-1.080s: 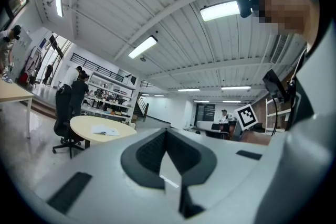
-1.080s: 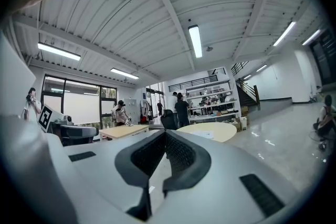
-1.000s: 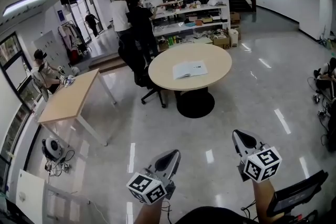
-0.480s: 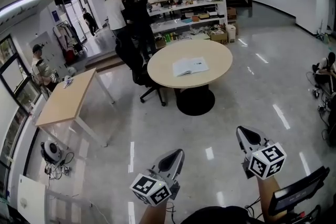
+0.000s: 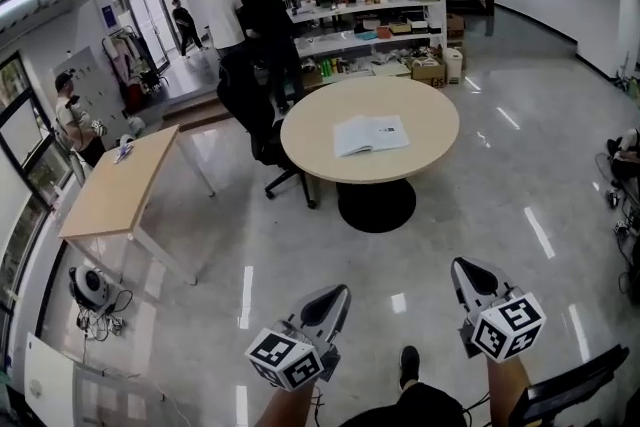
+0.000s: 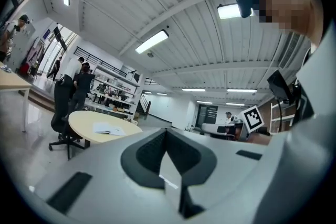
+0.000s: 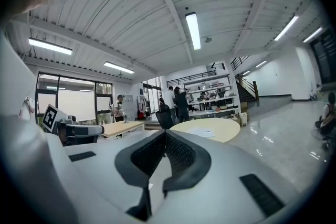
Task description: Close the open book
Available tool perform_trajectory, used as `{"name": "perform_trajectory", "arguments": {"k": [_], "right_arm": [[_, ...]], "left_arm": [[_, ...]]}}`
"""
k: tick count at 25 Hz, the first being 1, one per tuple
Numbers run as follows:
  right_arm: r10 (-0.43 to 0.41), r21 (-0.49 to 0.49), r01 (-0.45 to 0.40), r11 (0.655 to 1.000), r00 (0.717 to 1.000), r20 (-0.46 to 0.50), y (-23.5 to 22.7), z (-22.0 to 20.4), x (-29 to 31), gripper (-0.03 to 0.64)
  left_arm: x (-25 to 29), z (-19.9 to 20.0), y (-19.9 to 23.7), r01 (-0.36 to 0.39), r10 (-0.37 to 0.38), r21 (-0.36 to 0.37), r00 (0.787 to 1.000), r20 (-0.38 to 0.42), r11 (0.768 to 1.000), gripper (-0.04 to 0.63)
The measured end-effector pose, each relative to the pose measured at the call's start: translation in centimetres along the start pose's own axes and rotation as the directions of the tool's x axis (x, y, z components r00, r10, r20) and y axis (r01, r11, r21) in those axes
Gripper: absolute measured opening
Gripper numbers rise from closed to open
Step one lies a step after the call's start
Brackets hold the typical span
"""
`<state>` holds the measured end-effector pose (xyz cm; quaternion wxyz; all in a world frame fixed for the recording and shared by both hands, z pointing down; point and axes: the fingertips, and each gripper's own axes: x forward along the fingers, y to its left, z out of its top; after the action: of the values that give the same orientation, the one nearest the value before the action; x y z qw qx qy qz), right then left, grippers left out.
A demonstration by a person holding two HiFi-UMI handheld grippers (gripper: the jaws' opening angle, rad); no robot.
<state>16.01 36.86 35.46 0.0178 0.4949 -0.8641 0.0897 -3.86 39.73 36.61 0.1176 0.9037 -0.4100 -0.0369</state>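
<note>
Open book (image 5: 370, 135) lies flat at the middle of the round table (image 5: 315, 130), well apart from left gripper (image 5: 334, 295) and right gripper (image 5: 463, 268), both empty with jaws pressed together; best step up to that table before reaching for a cover.

The right gripper (image 7: 165, 132) is pointing level toward a round table (image 7: 226, 128), its jaws pressing together with nothing between them. A book (image 7: 202, 132) is lying open on that table, well beyond the tips. People (image 7: 176, 102) are standing behind it, by shelves (image 7: 210, 97).
</note>
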Motion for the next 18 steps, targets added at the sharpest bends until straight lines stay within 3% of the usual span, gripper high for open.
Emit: {"name": "perform_trajectory", "arguments": {"k": [5, 10, 14, 18], "right_arm": [[0.046, -0.044, -0.045, 0.998, 0.999, 0.018, -5.5, 2.5, 9.2, -0.002], [0.114, -0.091, -0.113, 0.989, 0.993, 0.009, -10.3, 5.4, 18.2, -0.003], [0.126, -0.086, -0.125, 0.988, 0.992, -0.001, -12.9, 6.4, 26.0, -0.002], [0.107, -0.072, -0.107, 0.992, 0.994, -0.003, -15.0, 6.7, 33.2, -0.002]], "left_arm": [[8.5, 2.0, 5.7, -0.011, 0.011, 0.012, 1.000, -0.002, 1.000, -0.014], [15.4, 4.9, 12.0, -0.081, 0.080, 0.027, 0.997, 0.008, 0.996, -0.014], [20.1, 6.7, 18.4, -0.110, 0.109, 0.040, 0.994, 0.007, 0.993, -0.014], [24.6, 7.9, 24.5, -0.091, 0.091, 0.045, 0.996, 0.001, 0.995, -0.014]]}}
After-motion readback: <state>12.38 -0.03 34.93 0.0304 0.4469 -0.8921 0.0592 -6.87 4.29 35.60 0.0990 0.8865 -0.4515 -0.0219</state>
